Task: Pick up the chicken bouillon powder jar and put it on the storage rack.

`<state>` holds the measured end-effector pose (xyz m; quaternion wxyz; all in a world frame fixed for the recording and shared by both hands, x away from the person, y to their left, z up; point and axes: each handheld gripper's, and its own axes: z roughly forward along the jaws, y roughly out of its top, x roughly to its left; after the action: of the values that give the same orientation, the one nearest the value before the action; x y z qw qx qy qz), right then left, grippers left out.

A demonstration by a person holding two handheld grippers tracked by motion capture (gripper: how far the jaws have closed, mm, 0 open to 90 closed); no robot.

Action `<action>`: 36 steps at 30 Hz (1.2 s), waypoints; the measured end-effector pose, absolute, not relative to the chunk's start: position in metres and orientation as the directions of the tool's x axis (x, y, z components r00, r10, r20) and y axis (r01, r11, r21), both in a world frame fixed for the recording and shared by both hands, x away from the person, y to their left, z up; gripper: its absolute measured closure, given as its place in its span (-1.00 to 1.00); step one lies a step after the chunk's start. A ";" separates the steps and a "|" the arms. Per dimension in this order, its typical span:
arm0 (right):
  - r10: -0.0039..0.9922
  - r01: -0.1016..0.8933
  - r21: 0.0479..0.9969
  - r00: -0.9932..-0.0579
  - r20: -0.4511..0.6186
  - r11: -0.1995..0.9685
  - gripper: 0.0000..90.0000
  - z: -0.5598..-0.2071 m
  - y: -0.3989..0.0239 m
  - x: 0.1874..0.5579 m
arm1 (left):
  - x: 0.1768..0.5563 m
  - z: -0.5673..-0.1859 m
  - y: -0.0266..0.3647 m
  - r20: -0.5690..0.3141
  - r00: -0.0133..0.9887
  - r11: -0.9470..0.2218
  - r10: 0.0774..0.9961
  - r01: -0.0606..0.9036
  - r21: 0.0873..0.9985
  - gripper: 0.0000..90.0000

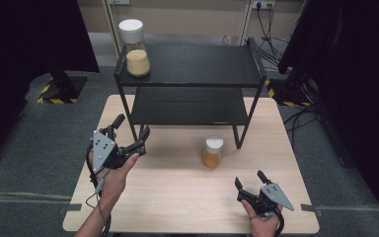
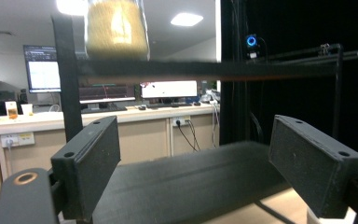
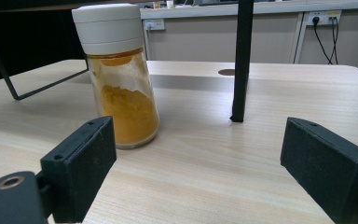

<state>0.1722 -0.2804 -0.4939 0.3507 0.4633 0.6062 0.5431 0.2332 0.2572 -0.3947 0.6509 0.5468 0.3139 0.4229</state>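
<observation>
The left gripper (image 1: 131, 132), jaws apart and empty, is held at the front left leg of a black metal rack (image 1: 187, 81) whose top shelf carries a white-lidded jar (image 1: 135, 47) of pale grain. The right gripper (image 1: 249, 180), jaws also apart and empty, rests low near the wooden table's (image 1: 177, 197) front edge. A small clear jar (image 1: 212, 151) of orange powder with a white cap stands upright on open tabletop between them, just beside the rack's front right leg.
</observation>
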 end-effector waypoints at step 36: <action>0.943 0.179 0.984 -0.324 0.075 -0.017 -0.76 -0.494 -0.280 0.172 | 0.217 -0.495 0.277 -0.010 0.430 -0.001 0.903 0.027 1.000 -0.68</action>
<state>0.1719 -0.2800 -0.4941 0.3521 0.4625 0.6063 0.5427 0.2175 0.2770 -0.4952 0.5923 0.6033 0.3853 0.3698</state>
